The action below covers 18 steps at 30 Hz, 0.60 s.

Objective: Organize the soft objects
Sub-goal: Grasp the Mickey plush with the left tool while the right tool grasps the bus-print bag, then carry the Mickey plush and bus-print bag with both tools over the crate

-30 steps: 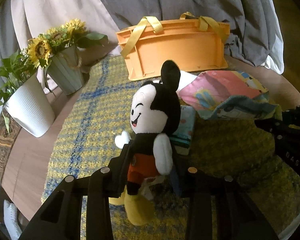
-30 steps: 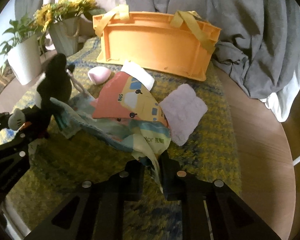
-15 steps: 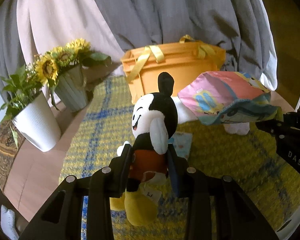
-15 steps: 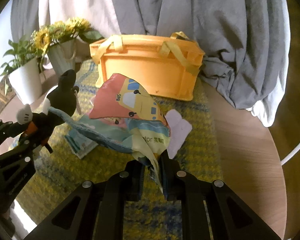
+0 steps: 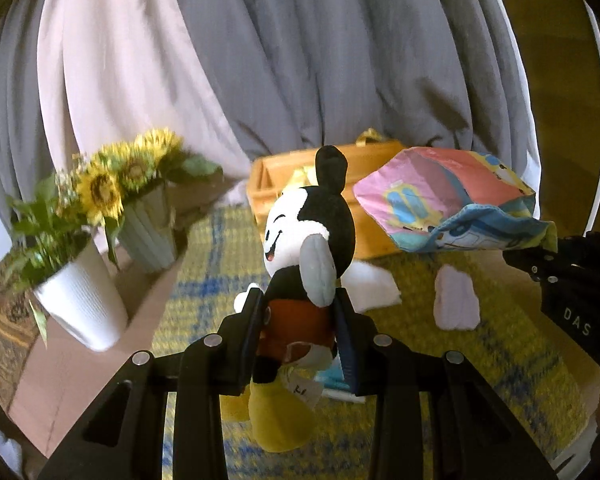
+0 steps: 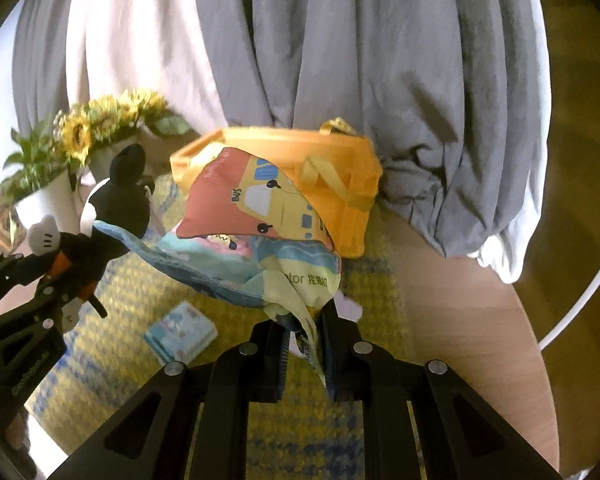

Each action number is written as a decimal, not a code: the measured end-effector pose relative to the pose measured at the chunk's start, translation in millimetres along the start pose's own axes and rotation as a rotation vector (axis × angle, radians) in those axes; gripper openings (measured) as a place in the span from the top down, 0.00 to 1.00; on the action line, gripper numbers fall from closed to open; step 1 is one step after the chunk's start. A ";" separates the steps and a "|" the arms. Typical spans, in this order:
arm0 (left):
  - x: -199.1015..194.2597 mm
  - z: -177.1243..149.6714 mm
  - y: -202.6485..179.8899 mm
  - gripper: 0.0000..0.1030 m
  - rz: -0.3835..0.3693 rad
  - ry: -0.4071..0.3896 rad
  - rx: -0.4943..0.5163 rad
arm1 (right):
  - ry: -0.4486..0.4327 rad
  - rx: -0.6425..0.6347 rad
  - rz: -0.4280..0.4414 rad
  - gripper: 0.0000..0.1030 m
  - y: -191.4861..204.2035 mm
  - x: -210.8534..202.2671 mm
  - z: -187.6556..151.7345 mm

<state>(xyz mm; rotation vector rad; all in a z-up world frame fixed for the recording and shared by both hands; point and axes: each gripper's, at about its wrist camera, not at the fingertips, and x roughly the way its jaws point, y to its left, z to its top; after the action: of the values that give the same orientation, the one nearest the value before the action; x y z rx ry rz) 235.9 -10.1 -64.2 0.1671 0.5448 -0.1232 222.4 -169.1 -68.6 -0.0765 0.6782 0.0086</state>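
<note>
My left gripper (image 5: 298, 320) is shut on a Mickey Mouse plush (image 5: 306, 232) at its red shorts and holds it upright above the mat. The plush also shows at the left of the right wrist view (image 6: 112, 216). My right gripper (image 6: 304, 336) is shut on a colourful bus-print cloth (image 6: 260, 232), which hangs lifted in the air and also shows in the left wrist view (image 5: 444, 204). An orange basket (image 6: 340, 184) with yellow handles stands behind, partly hidden by the cloth and the plush (image 5: 376, 216).
A yellow-blue woven mat (image 5: 500, 352) covers the round wooden table (image 6: 460, 320). On it lie a lilac folded cloth (image 5: 456, 300), a white cloth (image 5: 372, 288) and a small blue packet (image 6: 180, 332). A sunflower vase (image 5: 144, 224) and white plant pot (image 5: 80, 300) stand left. Grey curtains (image 5: 300, 60) hang behind.
Both grippers have risen well above the table, lifting the plush and the bus-print cloth with them. The basket and mat now appear lower and farther away.
</note>
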 end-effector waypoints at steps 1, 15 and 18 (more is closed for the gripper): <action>-1.0 3.3 1.1 0.67 -0.002 -0.011 0.001 | -0.012 0.002 -0.005 0.85 0.1 -1.6 3.7; -4.1 55.7 8.2 0.67 -0.054 -0.184 0.087 | -0.146 0.018 -0.054 0.85 -1.8 -12.7 50.7; 0.3 65.7 10.8 0.67 -0.057 -0.208 0.101 | -0.160 0.007 -0.069 0.85 -0.8 -10.8 60.3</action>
<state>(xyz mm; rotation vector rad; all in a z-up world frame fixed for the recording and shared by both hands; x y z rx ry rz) 271.1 -12.0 -7.7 0.2344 0.3362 -0.2212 251.8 -165.3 -14.9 -0.0916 0.5156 -0.0537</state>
